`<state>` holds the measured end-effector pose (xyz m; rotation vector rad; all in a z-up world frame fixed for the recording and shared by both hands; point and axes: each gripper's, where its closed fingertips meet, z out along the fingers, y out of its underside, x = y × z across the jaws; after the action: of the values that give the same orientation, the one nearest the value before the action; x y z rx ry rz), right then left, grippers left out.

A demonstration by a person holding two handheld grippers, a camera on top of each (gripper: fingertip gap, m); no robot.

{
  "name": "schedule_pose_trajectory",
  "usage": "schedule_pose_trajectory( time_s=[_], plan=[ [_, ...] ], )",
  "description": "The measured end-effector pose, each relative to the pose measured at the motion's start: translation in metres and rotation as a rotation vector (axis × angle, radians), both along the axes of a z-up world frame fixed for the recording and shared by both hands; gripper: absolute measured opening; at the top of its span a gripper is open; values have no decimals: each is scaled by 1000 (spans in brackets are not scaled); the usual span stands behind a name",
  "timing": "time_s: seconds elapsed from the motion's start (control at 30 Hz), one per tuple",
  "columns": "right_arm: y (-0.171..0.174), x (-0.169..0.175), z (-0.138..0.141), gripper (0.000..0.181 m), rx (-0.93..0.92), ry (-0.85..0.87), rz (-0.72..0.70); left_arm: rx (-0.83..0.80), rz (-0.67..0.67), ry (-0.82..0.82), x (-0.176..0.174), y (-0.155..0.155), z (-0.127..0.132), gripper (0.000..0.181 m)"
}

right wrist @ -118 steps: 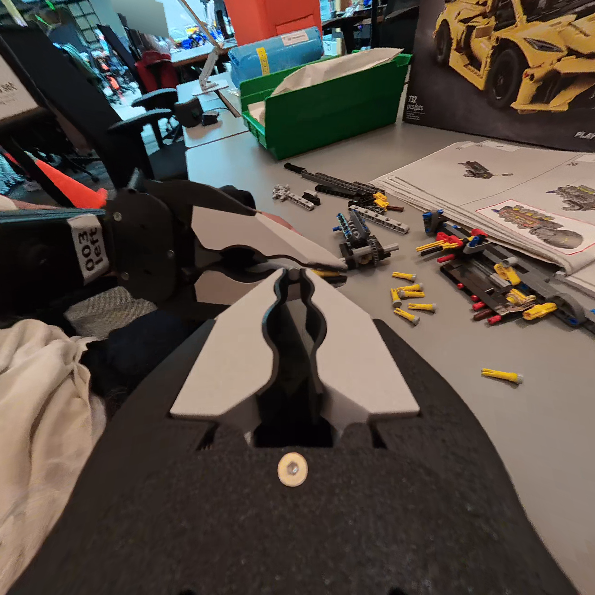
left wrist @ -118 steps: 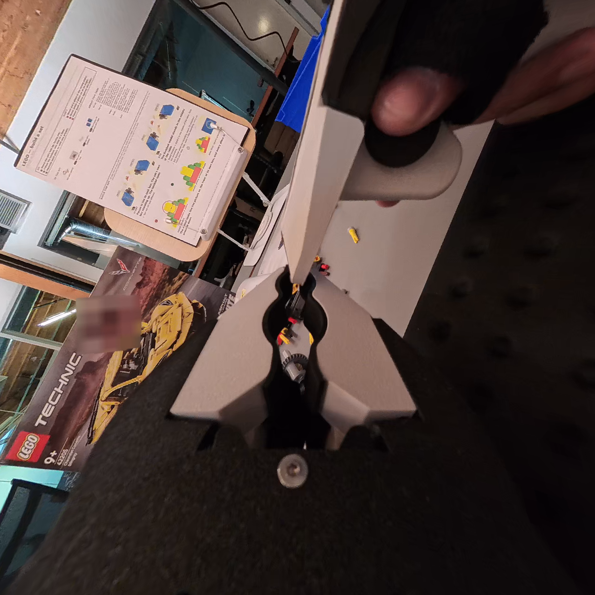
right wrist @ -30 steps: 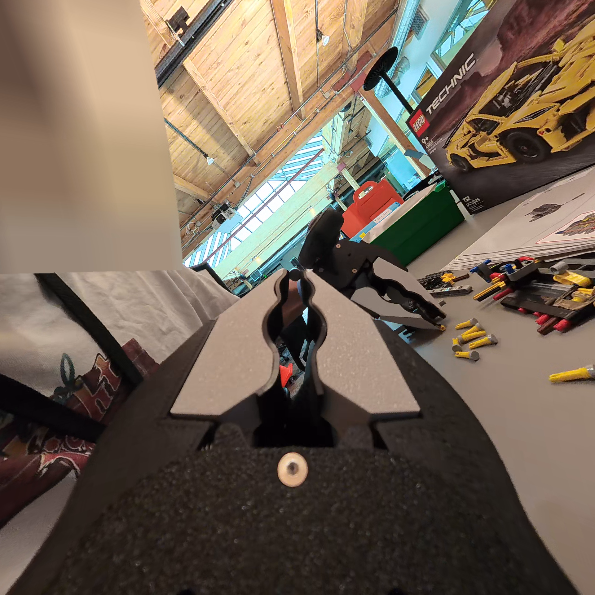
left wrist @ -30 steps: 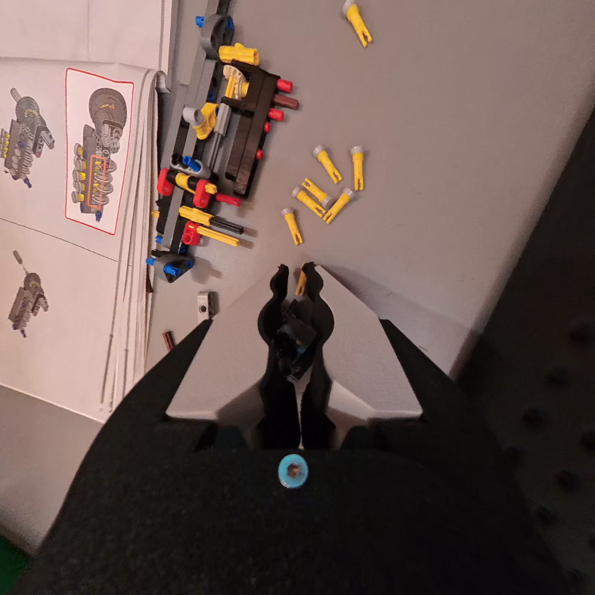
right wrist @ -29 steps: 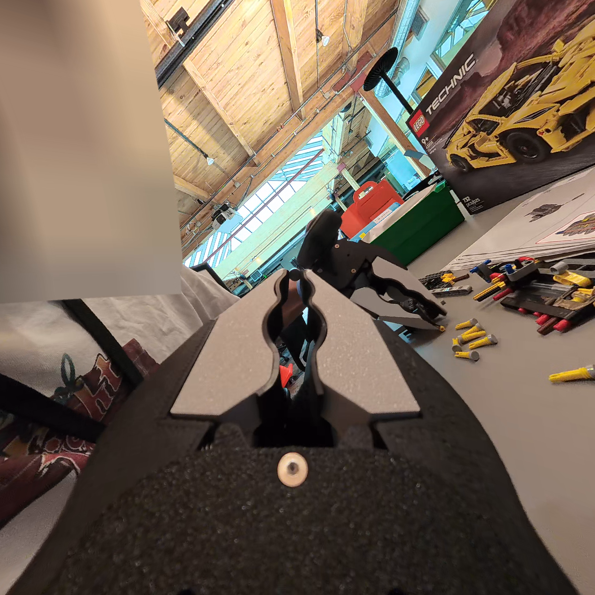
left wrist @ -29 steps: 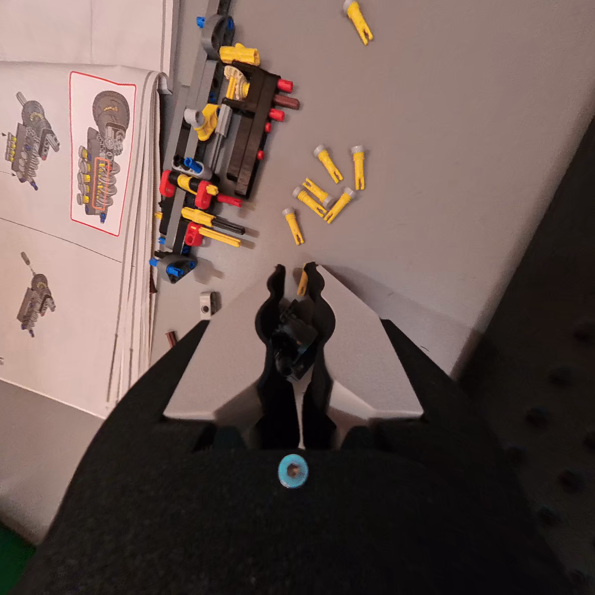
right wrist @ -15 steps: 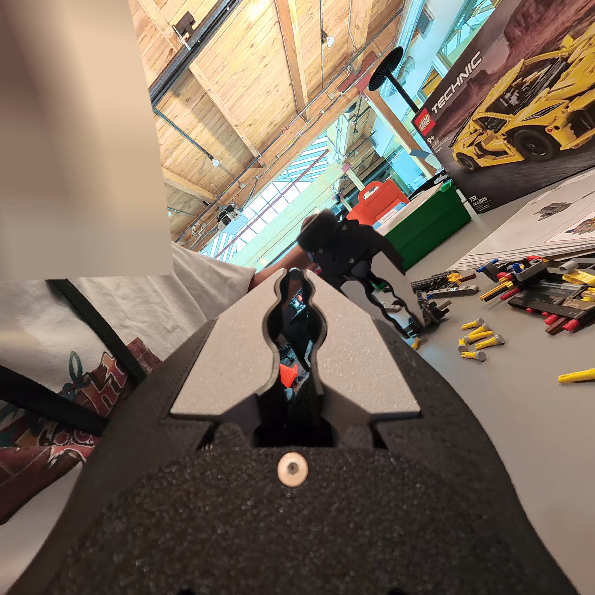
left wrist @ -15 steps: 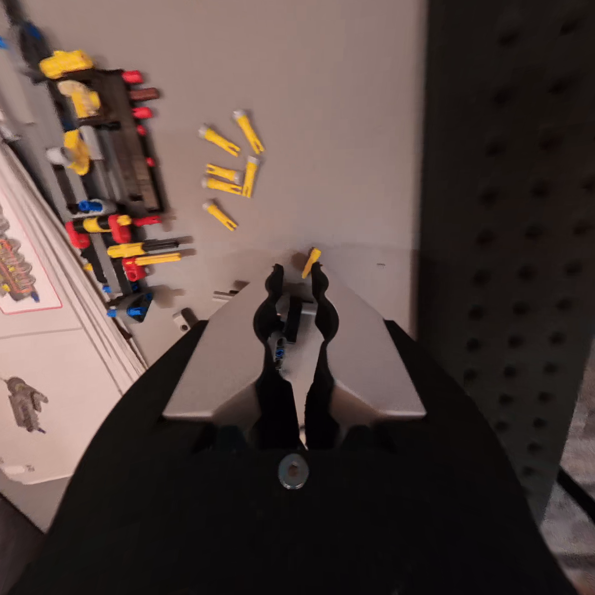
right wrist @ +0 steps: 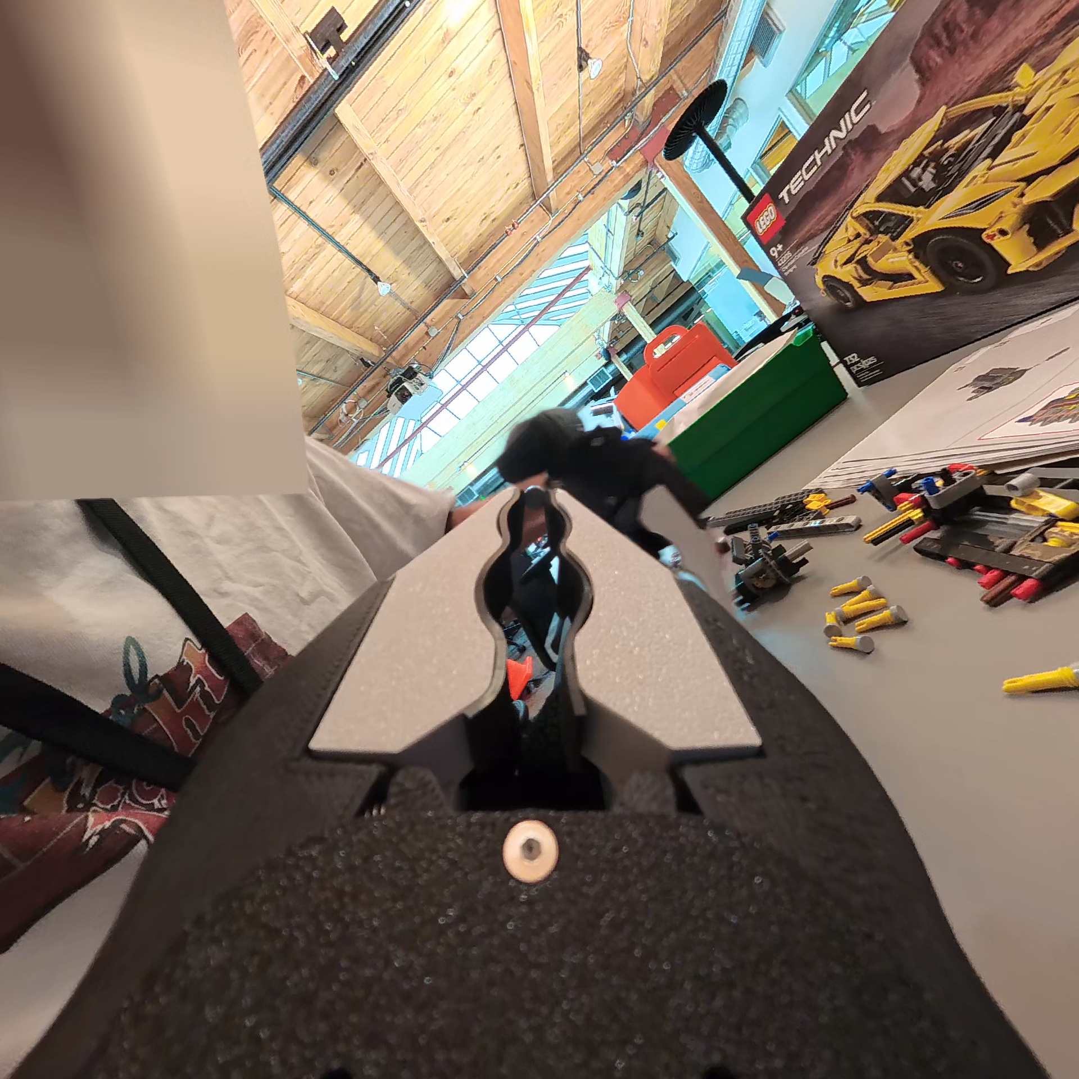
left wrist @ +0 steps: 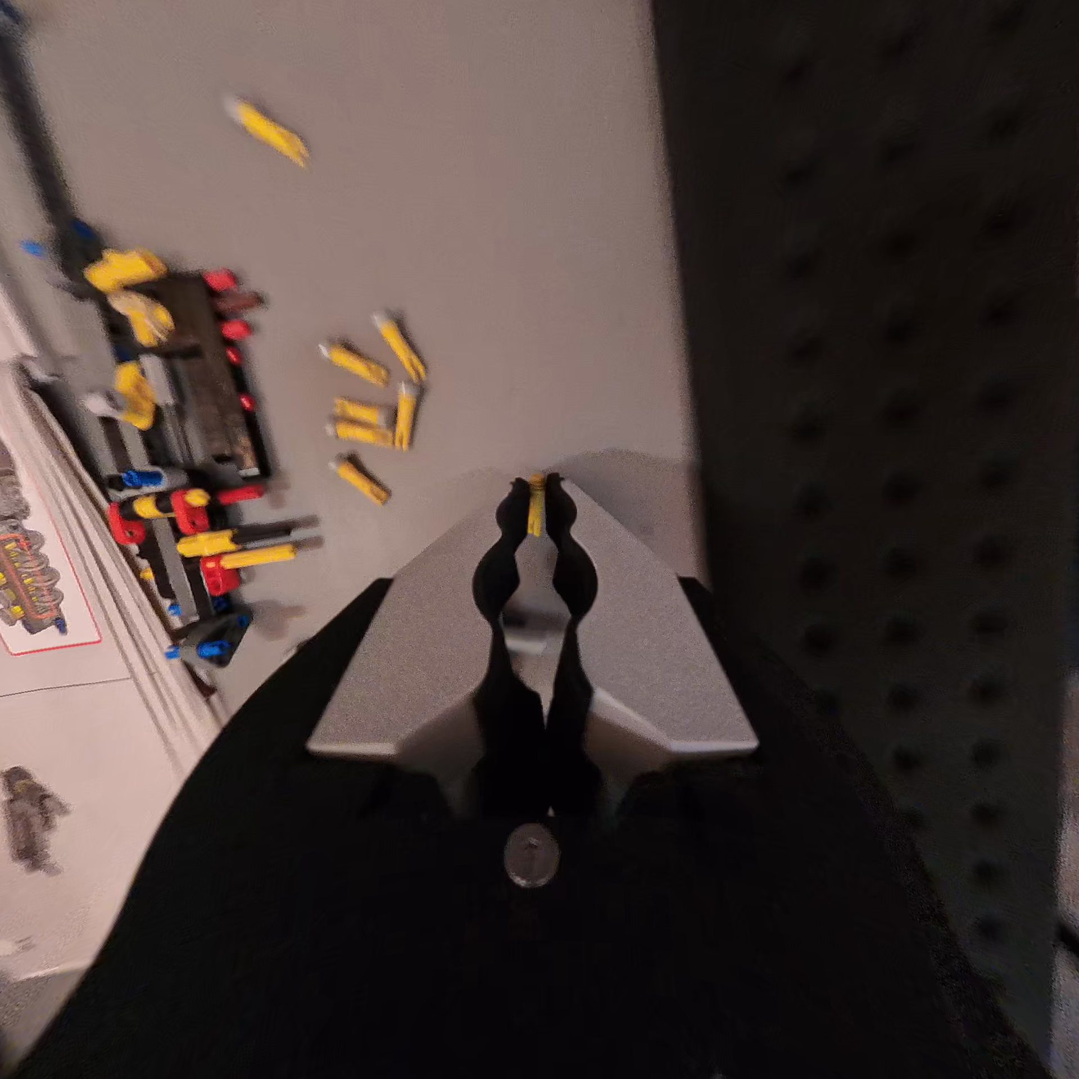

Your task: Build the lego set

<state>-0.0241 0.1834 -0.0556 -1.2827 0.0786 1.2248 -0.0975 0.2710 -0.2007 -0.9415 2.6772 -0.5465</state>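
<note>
left tongs: dropped the small gear assembly, now pinching yellow pin at tips | right tongs: closed, empty, idle | next: probably seat pin

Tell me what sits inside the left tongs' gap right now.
A small yellow peg sits between the tips of the left tongs. Farther back only grey table shows through; whether the tips are pinching the peg is unclear.

Colours are loud here: grey table scattered with yellow pins, and left of those pins a black frame studded with red, blue and yellow bits. Behind it there's a green bin, an orange case, and a dark box showing a yellow car.
</note>
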Motion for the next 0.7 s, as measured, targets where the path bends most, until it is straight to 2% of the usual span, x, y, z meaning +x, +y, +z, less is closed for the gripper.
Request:
schedule_pose_trajectory(
  time_s=[0.07, 0.13, 0.2, 0.27, 0.37, 0.5, 0.57, 0.6, 0.7],
  plan=[
    [1, 0, -1, 6, -6, -18, -7, -219, 121, -137, 9, -37, 27, 4],
    [4, 0, -4, 6, -25, -47, -19, -417, 215, -120, -3, -76, 42, 4],
    [7, 0, -5, 5, -33, -58, -20, -496, 329, -41, -19, -95, 39, 4],
    [9, -4, -7, 5, -40, -74, -8, -407, 375, 6, -35, -95, 23, 4],
    [9, -9, -8, 6, -40, -106, -10, -257, 361, -49, -40, -92, 9, 4],
    [9, -11, -9, 6, -41, -121, -11, -250, 383, -156, -32, -92, 8, 5],
    [8, -13, -9, 6, -37, -128, -8, -238, 369, -223, -34, -91, 9, 16],
    [7, -14, -9, 6, -34, -132, -3, -252, 362, -244, -36, -92, 8, 14],
    [7, -19, -10, 6, -33, -149, 10, -349, 376, -210, -36, -92, 6, 12]
  ],
)
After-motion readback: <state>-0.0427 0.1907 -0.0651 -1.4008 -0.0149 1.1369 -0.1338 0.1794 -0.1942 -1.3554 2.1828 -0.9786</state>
